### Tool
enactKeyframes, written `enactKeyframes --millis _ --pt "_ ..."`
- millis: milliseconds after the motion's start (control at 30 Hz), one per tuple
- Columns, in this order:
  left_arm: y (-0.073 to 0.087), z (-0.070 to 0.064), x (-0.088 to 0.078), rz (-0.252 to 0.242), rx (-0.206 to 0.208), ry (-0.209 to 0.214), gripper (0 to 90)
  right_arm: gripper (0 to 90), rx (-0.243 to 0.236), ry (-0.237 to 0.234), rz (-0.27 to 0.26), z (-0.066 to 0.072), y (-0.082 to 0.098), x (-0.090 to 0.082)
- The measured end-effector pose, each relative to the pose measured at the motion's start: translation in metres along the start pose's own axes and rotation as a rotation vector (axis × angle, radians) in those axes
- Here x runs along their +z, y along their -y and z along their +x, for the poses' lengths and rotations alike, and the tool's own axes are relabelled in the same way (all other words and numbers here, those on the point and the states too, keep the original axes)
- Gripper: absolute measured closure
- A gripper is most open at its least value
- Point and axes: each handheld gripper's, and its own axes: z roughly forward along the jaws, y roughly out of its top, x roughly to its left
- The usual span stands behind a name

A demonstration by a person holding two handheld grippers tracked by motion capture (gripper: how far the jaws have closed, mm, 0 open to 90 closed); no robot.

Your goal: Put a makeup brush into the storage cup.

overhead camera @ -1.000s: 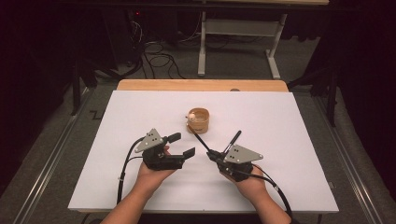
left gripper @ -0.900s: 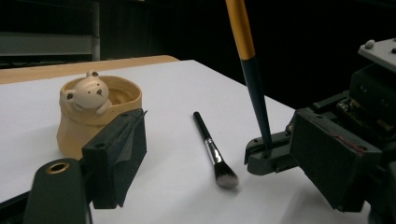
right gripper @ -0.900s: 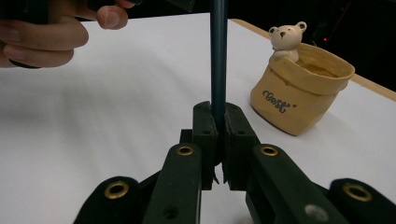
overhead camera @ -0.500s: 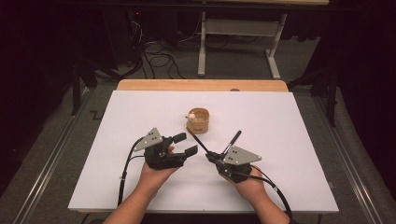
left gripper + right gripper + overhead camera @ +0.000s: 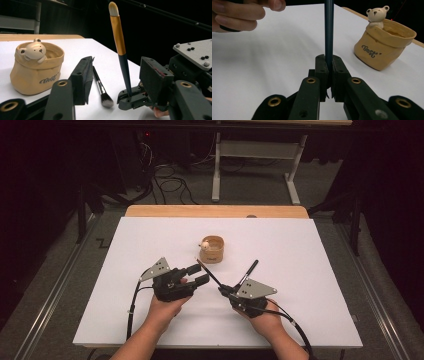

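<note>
The jaws of the black left gripper (image 5: 196, 274) were narrowed since the earlier pictures, closing within the last half second. Nothing was gripped between them: the slim dark-handled, gold-ferruled brush (image 5: 119, 40) was seen beyond the gap, not in it.

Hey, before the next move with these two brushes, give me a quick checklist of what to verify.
1. Right tool shut on the upright brush: ok.
2. Left tool gripping that brush: not ok. Its jaws have just been closing, and the brush shows in the gap between them, but the pads do not touch it yet.
3. Second brush lying flat on the table: ok.
4. Bear pot upright, with its mouth facing up: ok.
5. Room inside the pot: cannot tell.
</note>
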Motion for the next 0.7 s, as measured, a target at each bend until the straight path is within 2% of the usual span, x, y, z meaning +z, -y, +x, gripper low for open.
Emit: enactKeyframes --millis 267,433,500,700 --pt "-0.0003 0.0001 -0.001 -0.007 0.0 0.002 52.3 86.6 -0.006 -0.003 0.011 0.0011 0.0 0.0006" --pt "-0.0004 0.0014 -0.0017 -0.018 -0.019 0.019 55.5 86.6 -0.022 -0.007 0.015 0.0011 0.0006 0.0018" --pt "-0.0001 0.0024 -0.0023 -0.022 -0.029 0.026 57.3 86.6 -0.012 -0.014 0.012 0.0023 0.0009 0.0028" --pt "-0.0002 0.0034 -0.0034 -0.033 -0.041 0.042 61.7 86.6 -0.021 -0.02 0.012 0.0031 0.0011 0.0043"
